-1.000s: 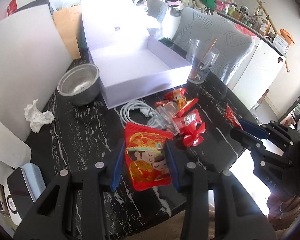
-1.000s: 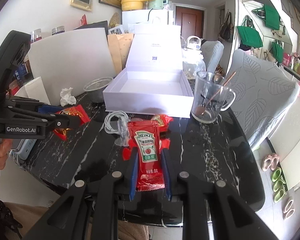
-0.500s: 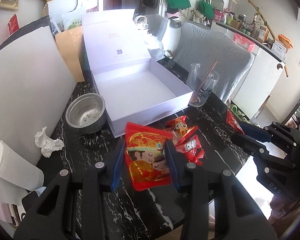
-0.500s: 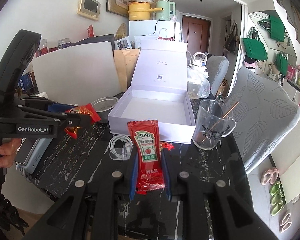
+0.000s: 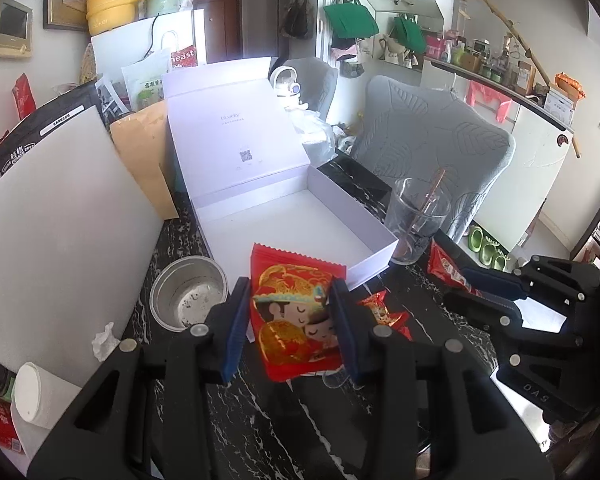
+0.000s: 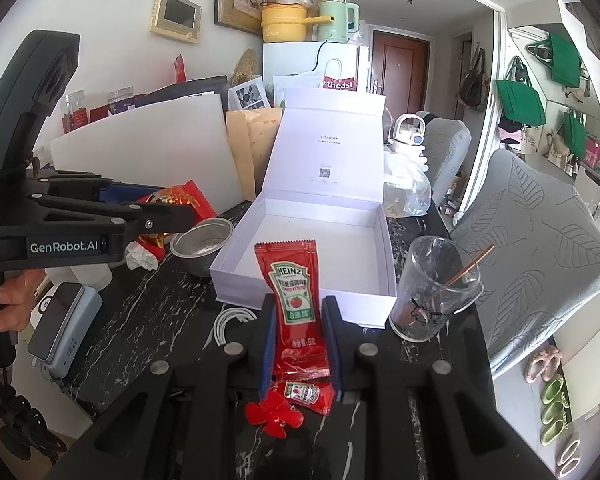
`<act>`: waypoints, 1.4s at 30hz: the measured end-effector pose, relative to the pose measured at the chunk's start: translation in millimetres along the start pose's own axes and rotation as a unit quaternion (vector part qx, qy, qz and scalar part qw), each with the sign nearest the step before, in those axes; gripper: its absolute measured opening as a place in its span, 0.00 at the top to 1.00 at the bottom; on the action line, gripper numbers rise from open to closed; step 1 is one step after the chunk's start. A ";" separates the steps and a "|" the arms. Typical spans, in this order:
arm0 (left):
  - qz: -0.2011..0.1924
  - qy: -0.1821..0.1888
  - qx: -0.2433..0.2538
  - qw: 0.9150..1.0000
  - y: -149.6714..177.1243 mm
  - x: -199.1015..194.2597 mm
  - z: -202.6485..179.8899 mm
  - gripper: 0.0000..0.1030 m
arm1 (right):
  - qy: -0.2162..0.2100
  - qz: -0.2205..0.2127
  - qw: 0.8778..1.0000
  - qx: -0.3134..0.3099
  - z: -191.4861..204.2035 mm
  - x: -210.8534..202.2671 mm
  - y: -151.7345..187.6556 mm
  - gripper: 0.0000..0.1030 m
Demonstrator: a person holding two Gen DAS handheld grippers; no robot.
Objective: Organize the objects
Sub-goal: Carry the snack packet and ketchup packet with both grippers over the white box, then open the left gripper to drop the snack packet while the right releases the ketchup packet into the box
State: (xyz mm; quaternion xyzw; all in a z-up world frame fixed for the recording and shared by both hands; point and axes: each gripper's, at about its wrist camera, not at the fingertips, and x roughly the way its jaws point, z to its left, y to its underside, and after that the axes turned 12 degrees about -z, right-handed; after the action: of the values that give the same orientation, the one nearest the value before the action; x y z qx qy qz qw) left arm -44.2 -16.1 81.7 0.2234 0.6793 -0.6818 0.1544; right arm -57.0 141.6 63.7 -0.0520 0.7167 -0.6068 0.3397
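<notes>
While both packets hang above the worktop's near edge, the open white gift box [image 6: 308, 240] lies straight ahead.
Left gripper [image 5: 290, 320] fingers clamp the red snack packet [image 5: 294, 312]; right gripper [image 6: 300, 336] fingers clamp the upright Heinz ketchup sachet [image 6: 294, 300], nearer the box.

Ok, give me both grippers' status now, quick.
Left gripper: closed on the red cartoon snack packet.
Right gripper: closed on the Heinz ketchup sachet.
</notes>
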 end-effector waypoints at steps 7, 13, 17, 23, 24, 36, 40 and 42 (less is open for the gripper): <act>0.014 0.004 -0.001 1.000 -13.3 25.7 6.5 0.63 | -0.009 0.002 1.000 -0.010 -6.5 23.6 -17.3 0.79; 0.011 -0.003 0.000 1.000 -24.7 43.2 11.7 0.63 | -0.013 -0.005 1.000 -0.013 -11.8 42.7 -32.7 0.79; 0.012 -0.005 0.001 1.000 -33.5 55.5 14.9 0.63 | -0.017 -0.002 1.000 -0.014 -18.9 55.0 -41.2 0.79; 0.015 -0.007 0.007 1.000 -46.7 76.5 18.1 0.63 | -0.007 0.003 1.000 -0.015 -33.0 74.8 -49.1 0.79; 0.016 -0.006 0.007 1.000 -48.5 79.9 18.9 0.63 | -0.005 0.004 1.000 -0.014 -35.4 77.4 -49.1 0.79; 0.038 -0.020 -0.003 0.999 -55.6 136.1 33.1 0.63 | 0.039 0.015 0.999 0.003 -59.3 120.6 -50.8 0.79; 0.053 -0.024 -0.008 0.998 -51.6 155.8 39.4 0.63 | 0.042 0.024 0.999 0.002 -59.8 136.2 -49.7 0.79; 0.059 -0.028 -0.007 0.998 -49.6 165.4 42.8 0.63 | 0.046 0.028 0.999 -0.002 -59.1 144.3 -50.0 0.79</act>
State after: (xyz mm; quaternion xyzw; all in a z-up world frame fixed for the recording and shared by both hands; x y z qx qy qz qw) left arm -214.8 -41.8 38.2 0.2424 0.6652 -0.6726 0.2152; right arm -216.6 107.9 49.7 -0.0045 0.7338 -0.5978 0.3228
